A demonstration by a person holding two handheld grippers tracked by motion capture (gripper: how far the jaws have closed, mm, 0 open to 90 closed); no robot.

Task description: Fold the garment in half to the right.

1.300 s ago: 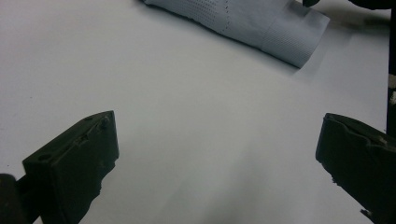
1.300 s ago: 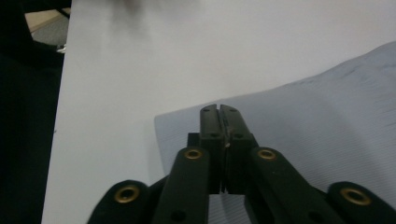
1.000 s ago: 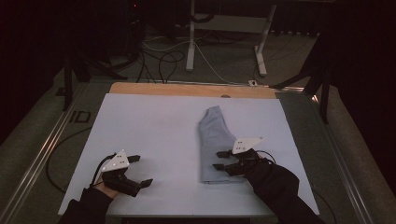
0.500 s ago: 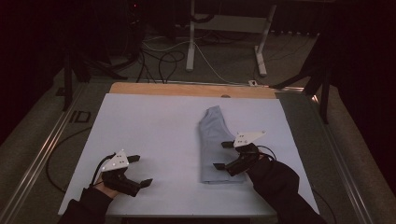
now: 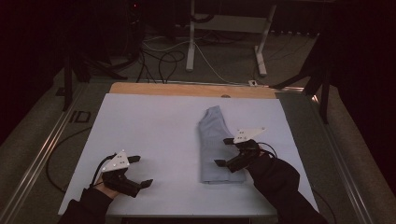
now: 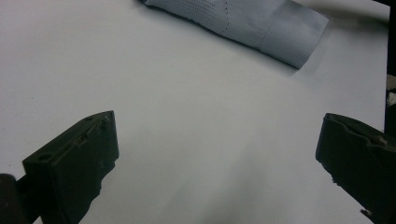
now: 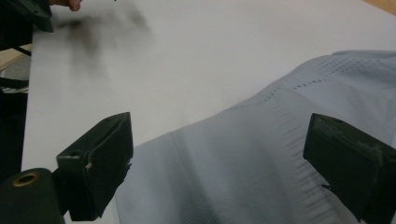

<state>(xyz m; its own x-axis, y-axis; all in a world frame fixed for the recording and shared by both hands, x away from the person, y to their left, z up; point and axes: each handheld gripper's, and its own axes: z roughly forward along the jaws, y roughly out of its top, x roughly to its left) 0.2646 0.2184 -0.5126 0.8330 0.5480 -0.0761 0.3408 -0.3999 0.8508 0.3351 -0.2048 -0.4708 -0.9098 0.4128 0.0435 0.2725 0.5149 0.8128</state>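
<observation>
Sock (image 5: 216,144) alone on white table (image 5: 154,126)

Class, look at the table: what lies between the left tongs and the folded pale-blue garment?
Nothing: in the high view, bare white table sheet separates the left tongs from the garment.

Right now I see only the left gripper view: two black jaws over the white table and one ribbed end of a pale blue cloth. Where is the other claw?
Observer: The right claw hovers over the folded pale blue knit cloth, near its closer end.
Operator: Is it gripping the cloth?
Observer: No. Its jaws have just been opening and stand wide apart, with the cloth lying flat under them.
Operator: Does the cloth hang off the white table?
Observer: No, it lies wholly on the white table.
</observation>
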